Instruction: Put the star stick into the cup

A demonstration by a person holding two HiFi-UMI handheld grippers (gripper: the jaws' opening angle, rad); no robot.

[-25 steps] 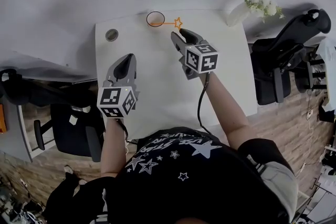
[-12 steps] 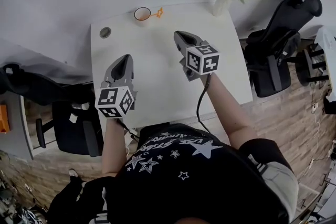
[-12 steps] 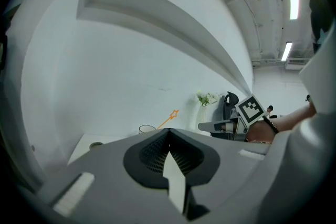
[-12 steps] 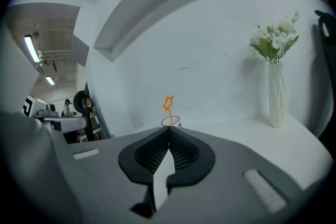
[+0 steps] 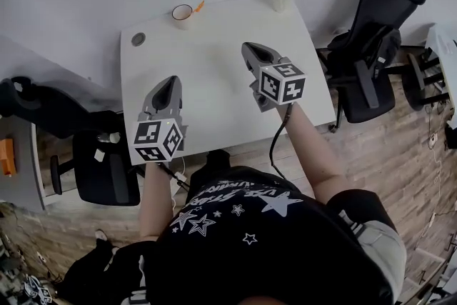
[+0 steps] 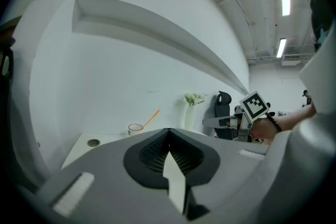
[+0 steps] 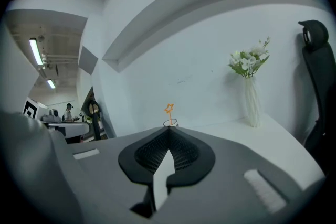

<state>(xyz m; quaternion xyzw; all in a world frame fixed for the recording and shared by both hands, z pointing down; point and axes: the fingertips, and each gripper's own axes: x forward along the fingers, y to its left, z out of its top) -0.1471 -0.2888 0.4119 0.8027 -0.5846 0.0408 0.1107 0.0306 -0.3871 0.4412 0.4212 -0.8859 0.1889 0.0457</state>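
Star stick (image 5: 198, 7) sits in the cup (image 5: 182, 13), so we hold the left gripper (image 5: 171, 81) (shut, empty) and right gripper (image 5: 248, 48) (just closed, empty) well clear.

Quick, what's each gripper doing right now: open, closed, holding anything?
Left gripper: closed, holding nothing.
Right gripper: jaws have just closed, holding nothing.
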